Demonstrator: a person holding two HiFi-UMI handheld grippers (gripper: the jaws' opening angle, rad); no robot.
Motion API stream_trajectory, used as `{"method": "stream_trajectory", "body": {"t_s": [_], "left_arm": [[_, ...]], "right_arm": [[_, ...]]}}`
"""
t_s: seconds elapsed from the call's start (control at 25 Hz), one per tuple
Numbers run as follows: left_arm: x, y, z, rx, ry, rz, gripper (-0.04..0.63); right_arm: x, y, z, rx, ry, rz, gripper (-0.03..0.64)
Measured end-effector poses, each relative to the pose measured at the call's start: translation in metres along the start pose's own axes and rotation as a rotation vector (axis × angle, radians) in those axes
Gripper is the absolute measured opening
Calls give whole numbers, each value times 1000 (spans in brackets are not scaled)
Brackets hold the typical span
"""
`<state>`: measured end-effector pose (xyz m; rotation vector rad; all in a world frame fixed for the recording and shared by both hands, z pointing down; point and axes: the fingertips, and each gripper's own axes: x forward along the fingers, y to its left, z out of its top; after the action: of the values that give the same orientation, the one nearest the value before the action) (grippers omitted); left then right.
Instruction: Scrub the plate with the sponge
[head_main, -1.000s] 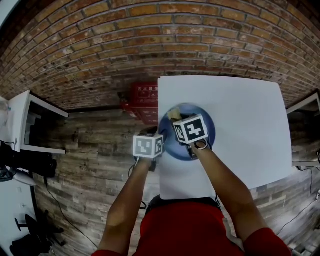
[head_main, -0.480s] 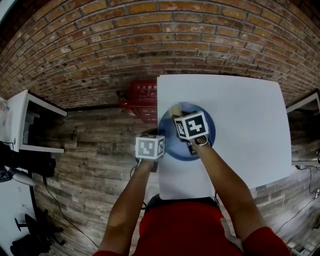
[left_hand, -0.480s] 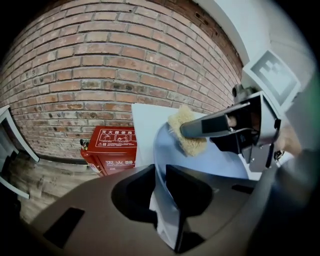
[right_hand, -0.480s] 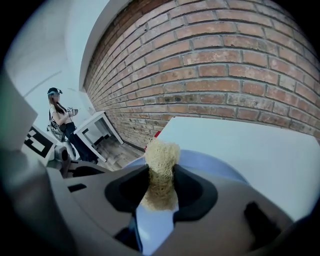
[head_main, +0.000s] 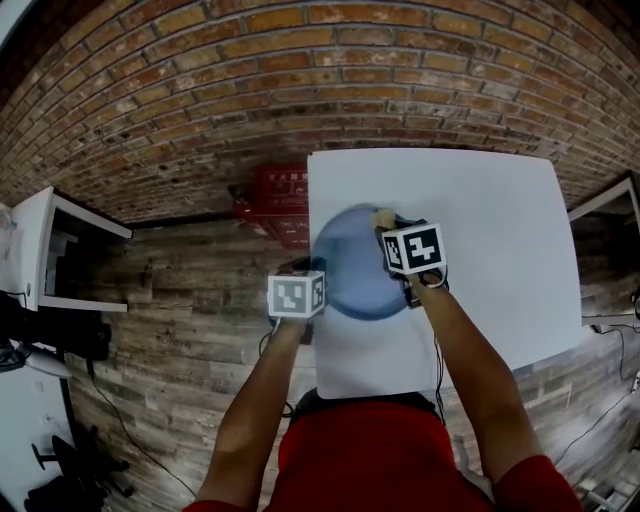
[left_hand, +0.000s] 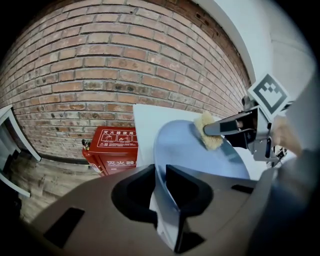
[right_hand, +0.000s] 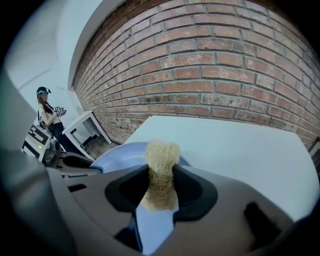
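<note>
A blue plate (head_main: 352, 268) is held over the left edge of the white table (head_main: 500, 210). My left gripper (left_hand: 161, 186) is shut on its near rim, and in the left gripper view the plate (left_hand: 192, 152) stands tilted on edge. My right gripper (right_hand: 161, 186) is shut on a tan fibrous sponge (right_hand: 161, 165). The sponge (left_hand: 209, 131) presses on the plate's upper right part (head_main: 382, 216), with the right gripper (left_hand: 227, 126) reaching in from the right. In the right gripper view the plate (right_hand: 117, 156) lies just behind the sponge.
A red fire-extinguisher box (head_main: 284, 200) stands on the wooden floor against the brick wall, left of the table. A white desk (head_main: 50, 250) is at the far left. A person (right_hand: 48, 116) stands in the distance by a white desk (right_hand: 87, 127).
The left gripper has shut on the plate's rim and the plate now sits raised and further left. The right gripper with the sponge has moved right and up across the plate.
</note>
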<state>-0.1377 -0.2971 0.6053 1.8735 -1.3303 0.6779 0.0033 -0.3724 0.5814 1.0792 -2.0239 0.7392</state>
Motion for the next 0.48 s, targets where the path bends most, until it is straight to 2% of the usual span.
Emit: {"method": "stream_trajectory", "body": {"t_s": [0.16,0.36,0.48], "left_arm": [[-1,0,0,-3,-1,-1,72],[-1,0,0,-5,2,-2,71],[0,-1,1,-14,-1,-1,71]], "right_arm": [[-7,5,-2,18,-6,9,153],[-4,60,6,27,-28,122,153],[5,89,7,10,-20,161,153]]}}
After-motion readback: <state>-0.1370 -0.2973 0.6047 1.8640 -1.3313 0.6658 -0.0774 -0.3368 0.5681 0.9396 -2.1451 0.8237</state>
